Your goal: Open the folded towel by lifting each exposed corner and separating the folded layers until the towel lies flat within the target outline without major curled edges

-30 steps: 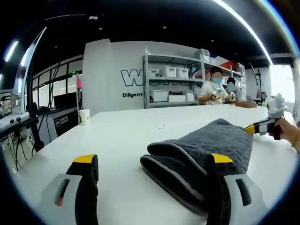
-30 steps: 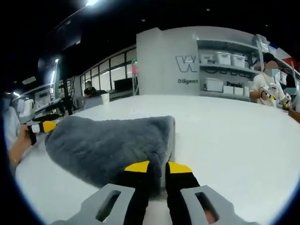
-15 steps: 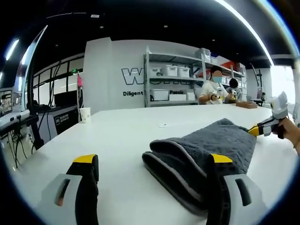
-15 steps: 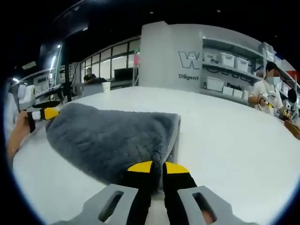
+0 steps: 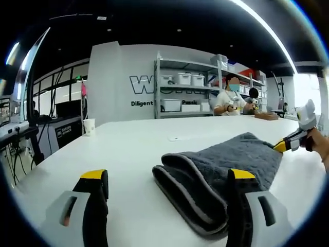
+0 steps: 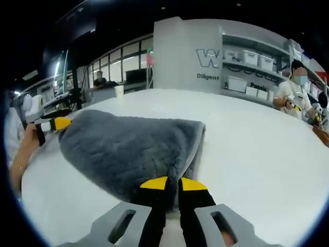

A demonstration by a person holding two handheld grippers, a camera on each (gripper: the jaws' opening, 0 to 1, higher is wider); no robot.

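Now we see the right gripper (image 6: 172,183) pinched on a corner of the folded grey towel (image 6: 133,149). Our left gripper (image 5: 167,177) stands wide open, holding nothing, beside the towel's folded edge on the white table (image 5: 128,149).

Folded grey towel (image 5: 226,164), corner lifted

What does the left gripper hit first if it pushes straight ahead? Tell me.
Probably the grey towel: its folded edge lies just ahead of the open left gripper, toward its right jaw. The left side faces bare white table. Depth is uncertain.
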